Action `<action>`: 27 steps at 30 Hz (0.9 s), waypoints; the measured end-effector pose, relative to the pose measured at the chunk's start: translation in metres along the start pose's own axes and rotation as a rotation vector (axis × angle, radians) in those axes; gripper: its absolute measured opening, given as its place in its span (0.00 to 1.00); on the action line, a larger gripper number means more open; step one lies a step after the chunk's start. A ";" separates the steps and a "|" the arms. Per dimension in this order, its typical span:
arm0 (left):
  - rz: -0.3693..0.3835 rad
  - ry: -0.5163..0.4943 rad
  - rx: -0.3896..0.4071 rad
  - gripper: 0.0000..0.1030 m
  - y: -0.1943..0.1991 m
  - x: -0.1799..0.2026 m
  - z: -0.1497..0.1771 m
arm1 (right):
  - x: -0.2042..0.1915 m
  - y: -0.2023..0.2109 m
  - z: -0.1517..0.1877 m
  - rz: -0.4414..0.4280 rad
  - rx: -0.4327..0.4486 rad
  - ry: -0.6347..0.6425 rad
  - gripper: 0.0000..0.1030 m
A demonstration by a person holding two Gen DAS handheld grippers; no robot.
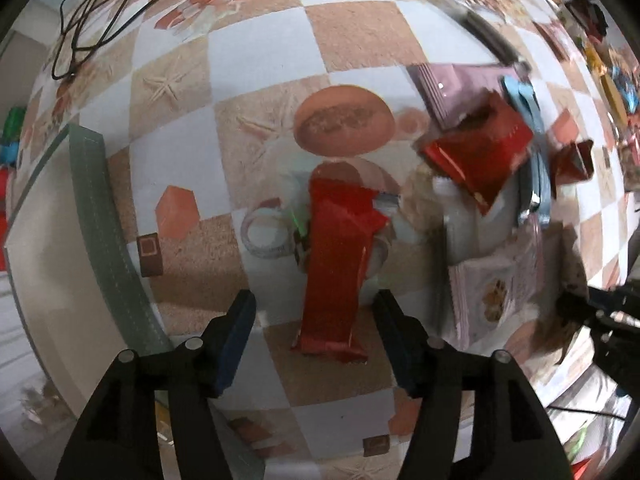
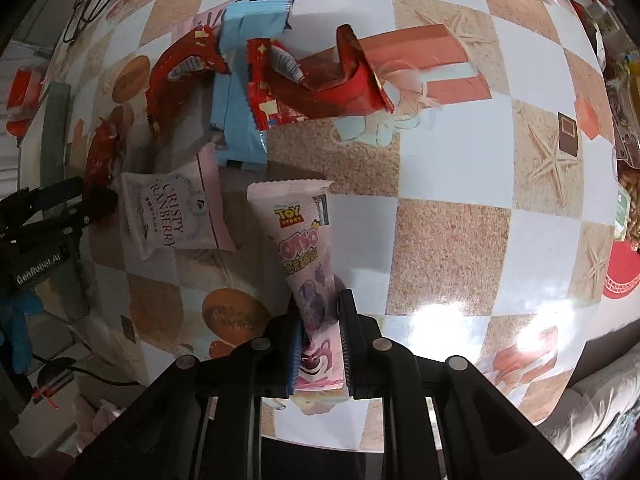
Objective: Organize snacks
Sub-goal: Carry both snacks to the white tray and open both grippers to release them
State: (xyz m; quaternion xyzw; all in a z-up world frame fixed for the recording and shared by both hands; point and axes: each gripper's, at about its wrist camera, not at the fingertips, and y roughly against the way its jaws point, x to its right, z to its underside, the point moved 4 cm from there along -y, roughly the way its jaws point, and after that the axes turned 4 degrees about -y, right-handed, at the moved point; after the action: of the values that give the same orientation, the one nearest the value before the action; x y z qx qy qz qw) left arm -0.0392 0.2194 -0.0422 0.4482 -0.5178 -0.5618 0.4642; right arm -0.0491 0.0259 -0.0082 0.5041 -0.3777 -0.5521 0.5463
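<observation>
Now the right gripper (image 2: 320,344) is clamping the pink packet (image 2: 306,248), needing carrying to the snack pile (image 2: 240,92); the left gripper (image 1: 314,336) is gaping empty over the red packet (image 1: 336,264)

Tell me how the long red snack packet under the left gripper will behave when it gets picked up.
The long red snack packet is creased and glossy, so it probably bends rather than staying stiff, and the film may be slippery. It looks thin and flat, so likely light. The left gripper stands open around its near end, not pressing it.
</observation>
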 end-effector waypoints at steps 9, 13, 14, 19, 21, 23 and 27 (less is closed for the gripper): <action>0.007 -0.062 0.007 0.28 0.009 0.022 0.004 | -0.012 -0.015 0.003 0.026 0.004 -0.012 0.17; 0.065 -0.066 0.018 0.22 0.018 0.032 0.014 | -0.010 -0.010 0.007 -0.015 0.023 -0.052 0.17; 0.071 -0.063 0.029 0.22 0.023 0.033 0.017 | -0.011 -0.007 0.007 -0.026 0.030 -0.058 0.17; 0.111 -0.037 0.076 0.22 0.051 0.035 0.033 | -0.016 0.005 0.009 -0.062 0.052 -0.061 0.17; 0.122 -0.034 0.088 0.22 0.058 0.034 0.039 | -0.020 0.009 0.010 -0.068 0.058 -0.057 0.17; 0.131 -0.028 0.092 0.22 0.063 0.032 0.043 | -0.022 0.013 0.010 -0.071 0.062 -0.056 0.17; 0.136 -0.003 0.077 0.22 0.063 0.022 0.056 | -0.022 0.006 0.013 -0.057 0.053 -0.058 0.18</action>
State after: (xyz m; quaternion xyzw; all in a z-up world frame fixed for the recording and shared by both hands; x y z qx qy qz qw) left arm -0.0941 0.2047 0.0239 0.4287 -0.5690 -0.5094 0.4826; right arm -0.0624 0.0452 0.0038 0.5126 -0.3936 -0.5717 0.5054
